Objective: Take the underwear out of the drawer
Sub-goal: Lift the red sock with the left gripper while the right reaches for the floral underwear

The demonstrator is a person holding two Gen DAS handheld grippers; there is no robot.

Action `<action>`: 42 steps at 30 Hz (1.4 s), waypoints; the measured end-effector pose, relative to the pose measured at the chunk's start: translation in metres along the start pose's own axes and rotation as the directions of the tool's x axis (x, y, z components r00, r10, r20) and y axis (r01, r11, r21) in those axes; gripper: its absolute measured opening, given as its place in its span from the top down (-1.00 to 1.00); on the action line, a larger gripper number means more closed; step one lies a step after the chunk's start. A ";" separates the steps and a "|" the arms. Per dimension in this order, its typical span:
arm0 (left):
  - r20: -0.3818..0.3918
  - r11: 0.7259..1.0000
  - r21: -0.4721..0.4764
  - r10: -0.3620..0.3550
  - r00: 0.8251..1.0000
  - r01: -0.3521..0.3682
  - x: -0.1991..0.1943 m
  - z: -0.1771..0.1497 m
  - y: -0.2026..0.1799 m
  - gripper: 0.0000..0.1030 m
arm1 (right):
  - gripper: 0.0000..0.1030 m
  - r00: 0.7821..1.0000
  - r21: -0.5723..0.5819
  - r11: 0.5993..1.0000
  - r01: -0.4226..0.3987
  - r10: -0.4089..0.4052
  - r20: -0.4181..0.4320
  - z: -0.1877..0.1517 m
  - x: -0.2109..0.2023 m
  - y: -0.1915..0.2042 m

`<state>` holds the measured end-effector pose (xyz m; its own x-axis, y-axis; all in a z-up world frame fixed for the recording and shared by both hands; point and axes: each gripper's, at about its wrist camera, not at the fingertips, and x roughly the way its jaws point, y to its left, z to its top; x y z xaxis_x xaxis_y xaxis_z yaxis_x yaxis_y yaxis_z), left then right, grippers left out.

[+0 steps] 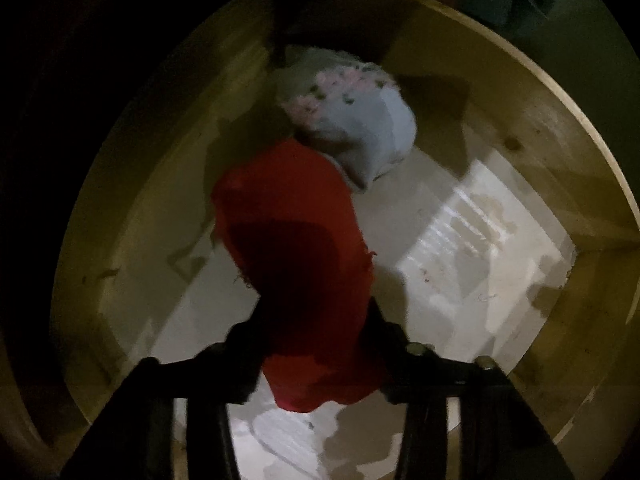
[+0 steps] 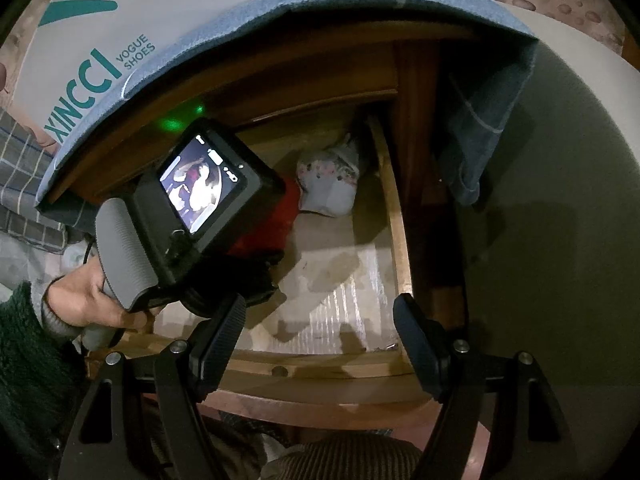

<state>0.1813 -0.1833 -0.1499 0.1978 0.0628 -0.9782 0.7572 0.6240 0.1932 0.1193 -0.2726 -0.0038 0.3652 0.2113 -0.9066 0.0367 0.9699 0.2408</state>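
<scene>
Your left gripper (image 1: pixel 316 356) is down in the wooden drawer (image 2: pixel 396 216), jaws clamped on the red underwear (image 1: pixel 292 240) mid-floor, pale floral bundle (image 1: pixel 352 120) in the back corner, bare liner toward the front, right gripper (image 2: pixel 320 344) jaws apart over the front edge.

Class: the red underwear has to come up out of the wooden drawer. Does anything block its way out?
Nothing visible does. The red cloth underwear sits between the left tool's fingers, the open wooden drawer has no cover above, and the grey floral bundle lies beyond it.
</scene>
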 end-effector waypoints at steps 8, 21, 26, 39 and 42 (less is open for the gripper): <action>-0.037 0.998 -0.006 0.056 0.998 -0.056 -0.008 -0.024 0.012 0.39 | -0.43 1.000 -0.008 1.000 0.008 -0.008 -0.005 -0.001 0.000 0.005; -0.051 0.996 -0.059 0.066 0.997 -0.069 -0.034 -0.075 0.039 0.39 | -0.43 0.999 -0.025 0.999 0.028 -0.028 -0.017 -0.002 0.003 0.011; -0.027 0.991 -0.109 0.069 0.997 -0.072 -0.053 -0.101 0.044 0.39 | -0.43 0.999 -0.040 0.998 0.048 -0.049 -0.019 -0.001 0.003 0.012; 0.081 0.918 -0.395 0.065 0.995 -0.028 -0.094 -0.163 0.072 0.39 | -0.34 0.980 -0.391 0.906 0.160 -0.192 -0.044 0.014 0.019 0.056; 0.099 0.892 -0.451 0.050 0.994 0.000 -0.100 -0.157 0.070 0.39 | -0.31 0.963 -0.527 0.821 0.220 -0.270 -0.019 0.018 0.032 0.073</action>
<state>0.1165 -0.0238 -0.0507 0.2966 0.0165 -0.9548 0.3946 0.9084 0.1383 0.1508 -0.1972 -0.0092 0.3239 -0.0566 -0.9444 -0.3801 0.9063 -0.1847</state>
